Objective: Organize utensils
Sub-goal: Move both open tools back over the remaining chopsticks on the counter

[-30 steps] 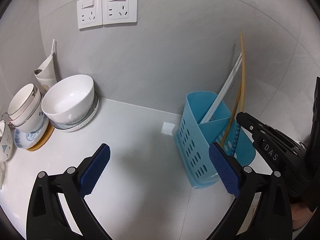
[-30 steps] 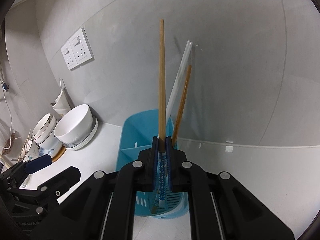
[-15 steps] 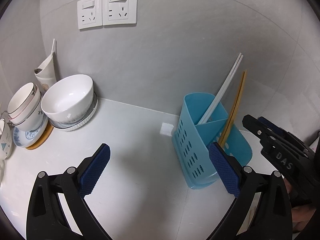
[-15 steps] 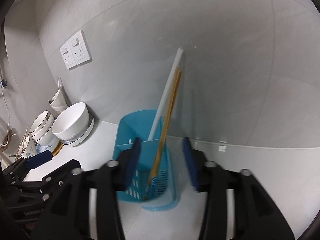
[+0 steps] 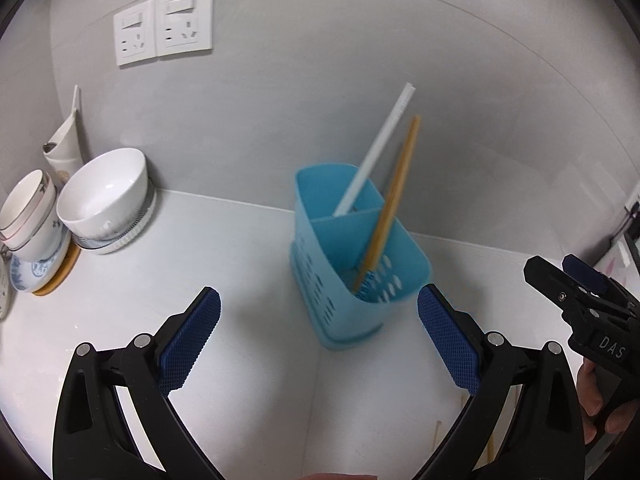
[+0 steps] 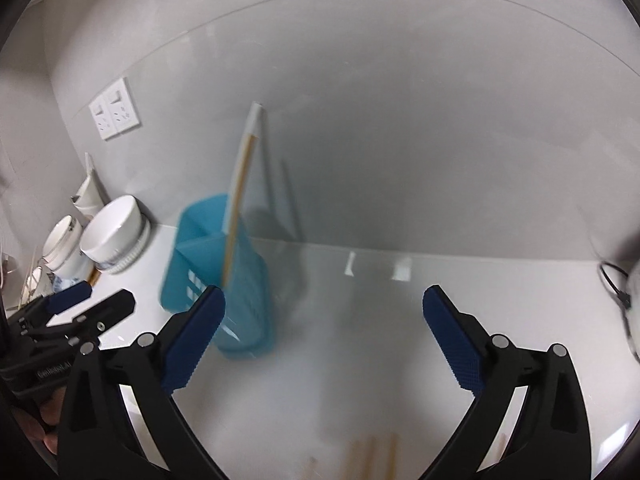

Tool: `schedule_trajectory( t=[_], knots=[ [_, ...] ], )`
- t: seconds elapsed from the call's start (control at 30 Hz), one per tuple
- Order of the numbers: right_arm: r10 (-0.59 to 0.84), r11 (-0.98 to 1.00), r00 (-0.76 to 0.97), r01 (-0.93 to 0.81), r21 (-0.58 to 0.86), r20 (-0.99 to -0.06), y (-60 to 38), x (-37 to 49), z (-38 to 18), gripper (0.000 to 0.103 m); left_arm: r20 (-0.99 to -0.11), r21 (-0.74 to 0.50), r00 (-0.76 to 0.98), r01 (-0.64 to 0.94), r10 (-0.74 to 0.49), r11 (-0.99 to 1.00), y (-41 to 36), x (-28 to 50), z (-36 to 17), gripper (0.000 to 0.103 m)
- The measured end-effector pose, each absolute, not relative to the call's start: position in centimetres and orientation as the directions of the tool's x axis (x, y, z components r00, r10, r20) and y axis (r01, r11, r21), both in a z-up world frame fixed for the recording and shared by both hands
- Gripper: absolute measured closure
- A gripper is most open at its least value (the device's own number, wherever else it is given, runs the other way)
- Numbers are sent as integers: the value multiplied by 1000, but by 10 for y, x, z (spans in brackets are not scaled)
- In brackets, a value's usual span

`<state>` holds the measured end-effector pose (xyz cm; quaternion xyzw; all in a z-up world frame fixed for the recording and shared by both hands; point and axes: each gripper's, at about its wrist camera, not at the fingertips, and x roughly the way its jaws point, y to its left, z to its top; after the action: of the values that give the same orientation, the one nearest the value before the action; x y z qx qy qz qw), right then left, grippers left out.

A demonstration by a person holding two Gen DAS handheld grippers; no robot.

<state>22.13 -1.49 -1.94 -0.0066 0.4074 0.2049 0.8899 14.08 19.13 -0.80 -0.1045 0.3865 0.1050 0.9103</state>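
A light blue utensil holder (image 5: 360, 264) (image 6: 216, 276) with two compartments stands on the white counter by the wall. White chopsticks (image 5: 380, 148) lean in its rear compartment, and a wooden chopstick (image 5: 392, 192) (image 6: 238, 208) in the front one. My left gripper (image 5: 320, 336) is open, just short of the holder, with nothing between its pads. My right gripper (image 6: 324, 336) is to the right of the holder and its jaws are opening, with nothing between them. It also shows in the left wrist view as the right gripper (image 5: 580, 296) at the far right. Several more wooden chopsticks (image 6: 372, 456) lie blurred on the counter below it.
A large white bowl (image 5: 104, 196) on a plate and stacked small bowls (image 5: 28, 208) crowd the left corner, with a white folded holder (image 5: 66, 140) behind them. Wall sockets (image 5: 164, 22) sit above. A black cable (image 6: 612, 280) lies at the far right.
The right gripper let go of the wooden chopstick, which dropped into the holder's front compartment. The gripper then opened wide and drew back to the right. The left gripper shifted sideways, bringing the holder to the centre of its view.
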Motion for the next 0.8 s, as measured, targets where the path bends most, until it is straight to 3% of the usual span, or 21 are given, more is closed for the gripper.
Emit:
schedule_trajectory(
  t=[0.4,0.8],
  knots=[
    [211,965,527,-245,91,-823,-112,182,-52,8,-787,-116,617,-160,7,980,128,128,-25,6],
    [82,992,413,-124,34,-907,-188,141,-91,8,-883,-108,466,-86,-56,990,81,105,-83,6]
  ],
)
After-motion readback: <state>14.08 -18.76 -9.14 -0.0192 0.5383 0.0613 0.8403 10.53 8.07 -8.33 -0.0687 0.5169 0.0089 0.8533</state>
